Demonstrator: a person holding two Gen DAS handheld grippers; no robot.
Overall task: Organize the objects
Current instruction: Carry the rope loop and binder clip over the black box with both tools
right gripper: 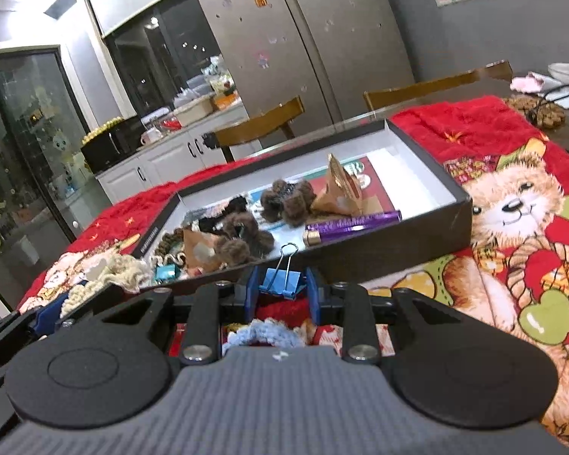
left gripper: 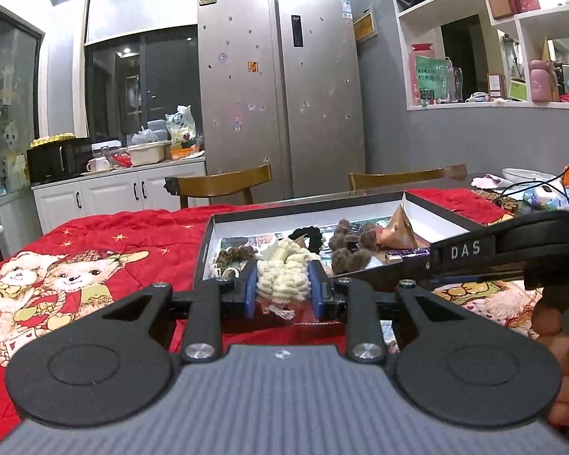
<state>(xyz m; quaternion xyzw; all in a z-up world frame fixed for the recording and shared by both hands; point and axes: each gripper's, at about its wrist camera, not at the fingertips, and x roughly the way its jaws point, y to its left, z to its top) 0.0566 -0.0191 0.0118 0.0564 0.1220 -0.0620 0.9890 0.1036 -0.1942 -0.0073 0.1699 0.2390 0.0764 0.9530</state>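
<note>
you have a load in each hand, so bring both over the black shallow box point(right gripper: 428, 242) and clear its near wall before you let go. the left gripper point(left gripper: 282, 284) is narrowed onto a cream knitted scrunchie point(left gripper: 282, 273), its blue pads pressing both sides, and it sits just short of the box's near left corner. the right gripper point(right gripper: 282, 290) is narrowed onto a blue binder clip point(right gripper: 280, 284), whose wire handle sticks up toward the box's near wall. judging by the task, both go in the box; lift each above the wall so the scrunchie's loose lace and the clip's handle don't snag the rim. the box is already crowded: brown fuzzy scrunchies point(right gripper: 284, 201), a black one point(right gripper: 237, 204), a gold foil packet point(right gripper: 339, 189) and a purple tube point(right gripper: 354, 223) lying along its near wall, so aim for bare white floor toward its far right. a pale blue knitted piece point(right gripper: 263, 335) lies on the red bear blanket point(right gripper: 512, 197) beneath the right gripper, outside the box. your hands are near each other; release one at a time.
</note>
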